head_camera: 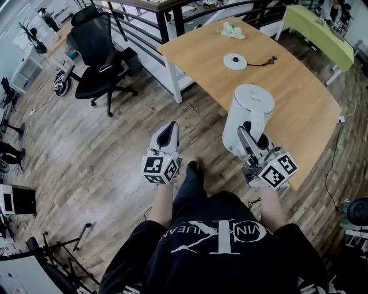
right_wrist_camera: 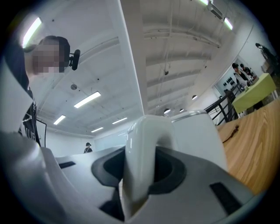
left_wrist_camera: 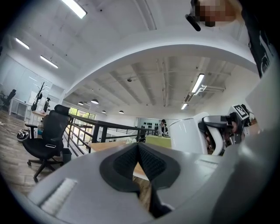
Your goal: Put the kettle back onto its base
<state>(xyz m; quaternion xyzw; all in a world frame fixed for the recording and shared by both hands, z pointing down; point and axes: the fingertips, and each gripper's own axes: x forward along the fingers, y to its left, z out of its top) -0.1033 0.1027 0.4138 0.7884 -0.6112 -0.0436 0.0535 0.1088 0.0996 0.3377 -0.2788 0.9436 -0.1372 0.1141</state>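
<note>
A white kettle [head_camera: 249,108] hangs upright over the near edge of the wooden table [head_camera: 305,109]. My right gripper [head_camera: 252,136] is shut on the kettle's handle [right_wrist_camera: 139,162], and the kettle's body [right_wrist_camera: 199,133] rises just beyond the jaws. The round white base [head_camera: 235,61] lies flat further back on the table, with its dark cord [head_camera: 264,60] trailing right. My left gripper [head_camera: 170,133] hangs over the floor, left of the kettle and apart from it. Its pads [left_wrist_camera: 148,164] meet at the tip with nothing between them. In the left gripper view the kettle [left_wrist_camera: 188,136] shows at right.
A pale crumpled cloth [head_camera: 233,30] lies at the table's far end. A black office chair [head_camera: 99,54] stands on the wood floor to the left. A dark railing [head_camera: 172,11] runs behind the table, and a green table [head_camera: 319,30] is at far right.
</note>
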